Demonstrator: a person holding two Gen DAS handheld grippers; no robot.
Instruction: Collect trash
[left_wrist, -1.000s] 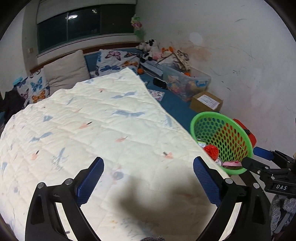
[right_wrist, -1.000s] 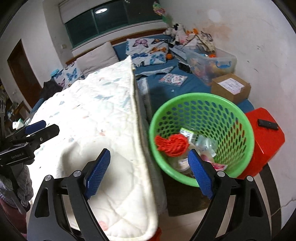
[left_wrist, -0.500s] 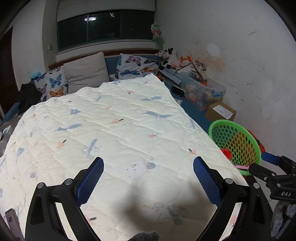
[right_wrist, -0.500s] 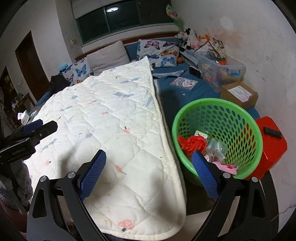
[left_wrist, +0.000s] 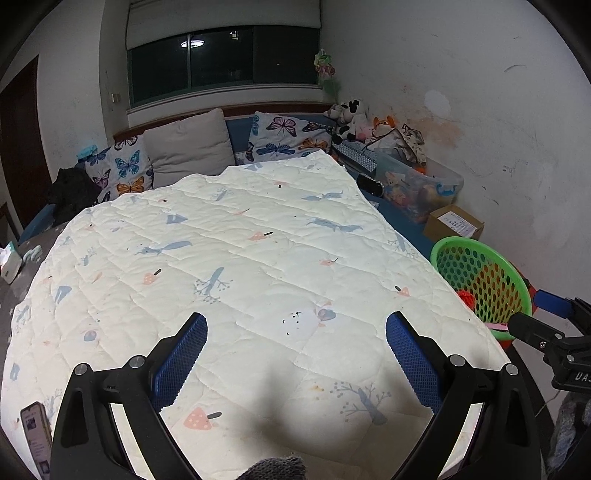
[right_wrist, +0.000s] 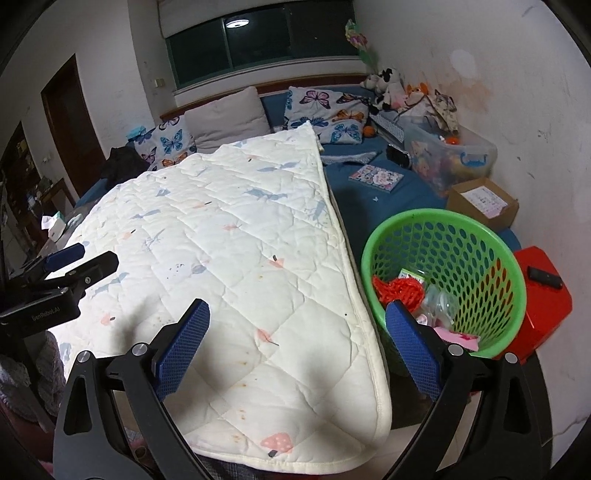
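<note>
A green mesh basket (right_wrist: 480, 236) stands right of the bed and holds a red net (right_wrist: 400, 288), clear plastic and pink wrappers. It also shows at the right in the left wrist view (left_wrist: 480, 273). My left gripper (left_wrist: 295, 350) is open and empty above the white quilt (left_wrist: 240, 258). My right gripper (right_wrist: 297, 339) is open and empty over the quilt's right edge (right_wrist: 354, 280), its right finger just in front of the basket. Each gripper shows at the edge of the other's view.
A red stool (right_wrist: 546, 299) with a black remote (right_wrist: 545, 275) stands right of the basket. A cardboard box (right_wrist: 484, 203), a clear toy bin (right_wrist: 450, 158), a book (right_wrist: 376, 177), pillows and plush toys lie beyond. A phone (left_wrist: 37, 435) lies at the quilt's near left corner.
Both grippers have pulled back and risen away from the basket, so more of the bed shows. Both stayed open and empty.
</note>
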